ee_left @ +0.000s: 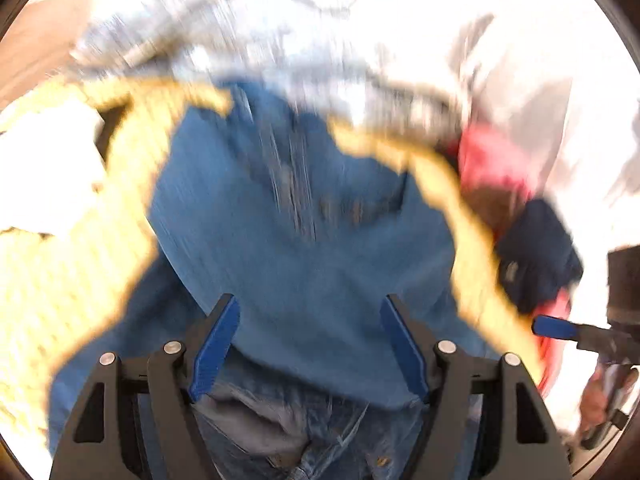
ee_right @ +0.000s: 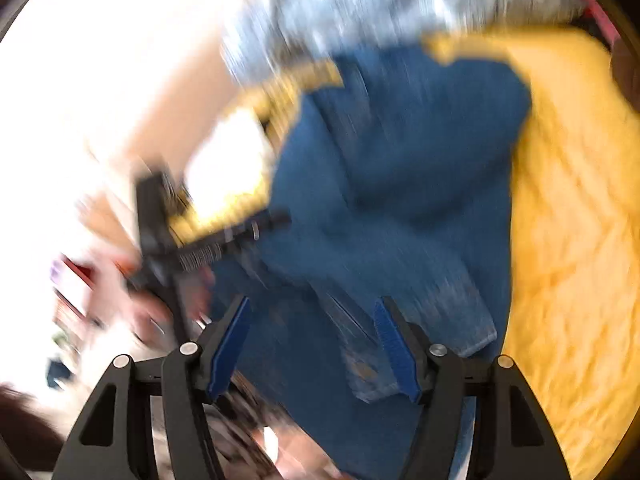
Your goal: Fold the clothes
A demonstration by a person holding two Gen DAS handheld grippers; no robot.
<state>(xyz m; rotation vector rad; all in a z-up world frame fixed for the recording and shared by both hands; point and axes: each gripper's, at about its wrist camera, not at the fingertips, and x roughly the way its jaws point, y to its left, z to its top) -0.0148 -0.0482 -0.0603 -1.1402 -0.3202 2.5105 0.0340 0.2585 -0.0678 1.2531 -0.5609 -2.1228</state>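
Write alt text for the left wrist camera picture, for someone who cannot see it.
Blurred fisheye view: the left gripper, jaws open and holding nothing, hovers over blue jeans lying on a yellow blanket. A pale patterned garment lies beyond, red cloth and a dark item to the right, where the right gripper's blue fingertip pokes in.

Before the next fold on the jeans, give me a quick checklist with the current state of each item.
1. Left hand-held gripper open over the jeans: ok.
2. Right hand-held gripper open, nothing pinched: ok.
3. Jeans lying on the yellow blanket: ok.
4. Jeans flat and smooth: not ok, folds and a loose leg hem show.
5. Other clothes clear of the jeans: not ok, a patterned grey garment borders their far edge.
6. Exact grasp point: cannot tell, both views are blurred.
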